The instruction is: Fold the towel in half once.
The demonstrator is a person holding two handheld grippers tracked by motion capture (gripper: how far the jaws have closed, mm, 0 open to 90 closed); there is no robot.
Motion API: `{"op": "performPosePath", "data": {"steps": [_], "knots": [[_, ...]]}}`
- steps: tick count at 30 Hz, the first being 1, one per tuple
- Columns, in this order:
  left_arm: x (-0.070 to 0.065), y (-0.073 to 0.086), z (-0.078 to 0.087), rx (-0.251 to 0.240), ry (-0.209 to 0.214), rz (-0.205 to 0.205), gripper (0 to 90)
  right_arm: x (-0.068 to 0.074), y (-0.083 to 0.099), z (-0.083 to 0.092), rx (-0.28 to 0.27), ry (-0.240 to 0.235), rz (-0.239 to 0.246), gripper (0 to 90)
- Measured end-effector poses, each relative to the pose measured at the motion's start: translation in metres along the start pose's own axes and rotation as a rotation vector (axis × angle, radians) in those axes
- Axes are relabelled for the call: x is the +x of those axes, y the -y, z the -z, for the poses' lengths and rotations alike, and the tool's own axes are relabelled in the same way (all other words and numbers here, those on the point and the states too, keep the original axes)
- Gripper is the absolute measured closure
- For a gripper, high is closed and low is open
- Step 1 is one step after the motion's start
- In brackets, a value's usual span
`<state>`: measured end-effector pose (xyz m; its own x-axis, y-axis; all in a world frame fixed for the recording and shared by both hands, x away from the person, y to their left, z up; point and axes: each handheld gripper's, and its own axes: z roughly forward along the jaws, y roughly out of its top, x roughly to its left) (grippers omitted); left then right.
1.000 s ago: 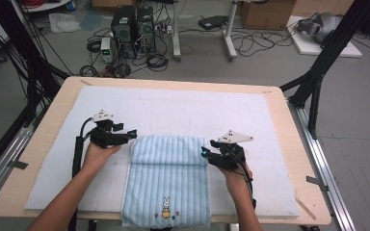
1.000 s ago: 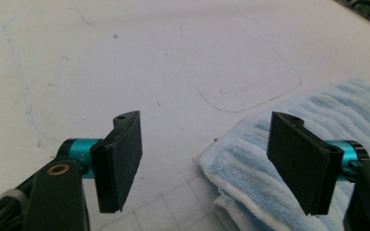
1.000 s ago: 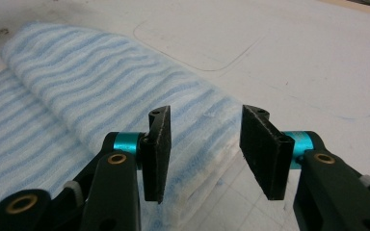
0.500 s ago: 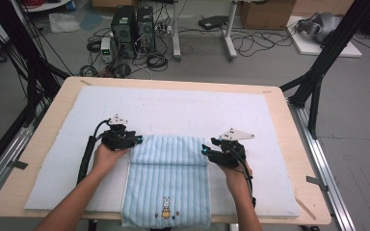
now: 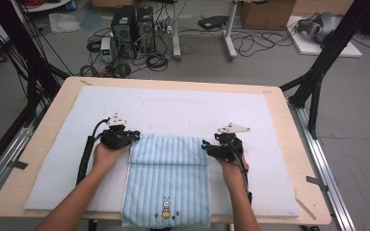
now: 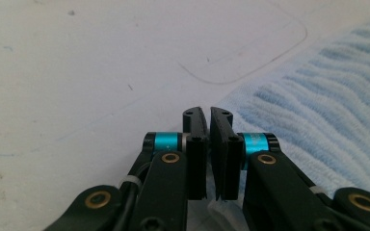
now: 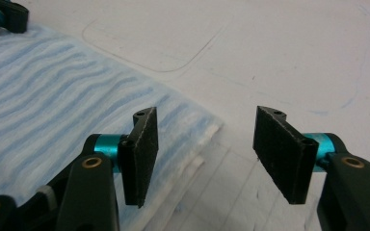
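Light blue striped towel (image 5: 166, 183) lies on the white mat (image 5: 183, 108) at the near middle of the table (image 5: 43, 144), its near edge hanging over the table's front. It looks already folded once: the far part is a doubled band with a fold line across it, and the rabbit picture (image 5: 165, 208) faces up on the single layer nearer the person.

Left gripper (image 5: 134, 136) sits at the towel's far left corner. Its jaws have just been closing and now stand pressed almost together. In the left gripper view (image 6: 208, 120) the towel (image 6: 327, 110) lies right beside the jaws, and a scrap of pale cloth shows low between them, so it seems to be pinching the corner, though how firmly I cannot tell.

Right gripper (image 5: 207, 147) is at the far right corner. Its jaws have just been opening and stand spread. In the right gripper view (image 7: 204, 130) the towel's corner (image 7: 192, 130) lies between and under the pads, which do not press on it.

My read: one fold done, the next fold just starting. Left corner taken; right corner not yet gripped. Left to do: close the right side on its corner, lift both corners together, carry them over, lay flat.
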<state>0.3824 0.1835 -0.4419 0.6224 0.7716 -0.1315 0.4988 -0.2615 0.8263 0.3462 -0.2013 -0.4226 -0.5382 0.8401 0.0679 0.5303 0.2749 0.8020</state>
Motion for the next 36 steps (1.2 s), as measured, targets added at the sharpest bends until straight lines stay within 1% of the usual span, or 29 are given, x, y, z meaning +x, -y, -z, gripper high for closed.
{"op": "performPosePath", "data": {"steps": [2, 3, 4, 5, 7, 9, 10, 11, 13, 14, 15, 16, 18, 19, 21, 23, 25, 27, 31, 33, 36], "knots": [[0.001, -0.001, 0.003, -0.014, 0.011, 0.008, 84.9, -0.001, -0.006, -0.007, 0.019, 0.002, 0.008, 40.3], [0.001, -0.002, 0.004, -0.019, 0.010, 0.014, 84.9, -0.001, -0.009, -0.012, 0.027, -0.003, 0.000, 40.3], [0.002, -0.002, 0.004, -0.024, 0.011, 0.020, 84.9, -0.002, -0.011, -0.016, 0.040, -0.003, 0.007, 40.7], [0.002, -0.002, 0.005, -0.025, 0.014, 0.023, 85.0, -0.003, -0.014, -0.023, 0.062, 0.003, 0.013, 42.0], [0.002, -0.002, 0.005, -0.025, 0.016, 0.024, 85.0, -0.004, -0.017, -0.033, 0.092, -0.002, 0.014, 45.0], [0.002, -0.002, 0.005, -0.028, 0.018, 0.025, 85.1, -0.005, -0.019, -0.041, 0.116, 0.002, 0.020, 47.8], [0.003, -0.002, 0.005, -0.028, 0.020, 0.028, 85.1, -0.005, -0.019, -0.045, 0.127, -0.003, 0.011, 50.1], [0.003, -0.002, 0.004, -0.035, 0.023, 0.037, 85.1, -0.006, -0.021, -0.050, 0.145, -0.002, 0.029, 54.8], [0.003, -0.002, 0.004, -0.038, 0.024, 0.041, 85.1, -0.004, -0.021, -0.056, 0.180, -0.003, 0.041, 60.0], [0.004, -0.002, 0.005, -0.039, 0.025, 0.042, 85.2, -0.004, -0.021, -0.058, 0.179, -0.005, 0.039, 64.4], [0.004, -0.002, 0.005, -0.041, 0.026, 0.045, 85.2, -0.004, -0.021, -0.058, 0.180, -0.020, 0.048, 75.3], [0.004, -0.003, 0.005, -0.042, 0.031, 0.046, 85.3, -0.004, -0.022, -0.057, 0.184, -0.035, 0.055, 81.6], [0.004, -0.003, 0.006, -0.049, 0.033, 0.051, 85.4, 0.002, -0.023, -0.057, 0.191, -0.021, 0.110, 83.7], [0.005, -0.004, 0.008, -0.054, 0.036, 0.051, 85.4, 0.004, -0.023, -0.056, 0.187, -0.011, 0.136, 83.9], [0.005, -0.006, 0.011, -0.066, 0.047, 0.056, 85.5, 0.007, -0.026, -0.052, 0.157, -0.001, 0.148, 84.0], [0.005, -0.010, 0.016, -0.089, 0.055, 0.062, 85.5, 0.007, -0.030, -0.043, 0.093, -0.004, 0.136, 83.9], [0.005, -0.013, 0.021, -0.107, 0.073, 0.068, 85.5, 0.006, -0.032, -0.036, 0.063, -0.006, 0.134, 83.9], [0.003, -0.016, 0.026, -0.124, 0.092, 0.071, 85.5, 0.006, -0.034, -0.027, 0.040, -0.026, 0.122, 83.9], [-0.003, -0.018, 0.038, -0.128, 0.128, 0.047, 85.5, 0.012, -0.035, -0.008, 0.005, -0.043, 0.143, 83.9], [-0.006, -0.015, 0.046, -0.127, 0.137, 0.032, 85.5, 0.015, -0.034, 0.000, -0.009, -0.058, 0.146, 83.9], [-0.010, -0.009, 0.055, -0.130, 0.160, 0.041, 85.5, 0.021, -0.028, 0.010, -0.031, -0.076, 0.152, 83.8]]}}
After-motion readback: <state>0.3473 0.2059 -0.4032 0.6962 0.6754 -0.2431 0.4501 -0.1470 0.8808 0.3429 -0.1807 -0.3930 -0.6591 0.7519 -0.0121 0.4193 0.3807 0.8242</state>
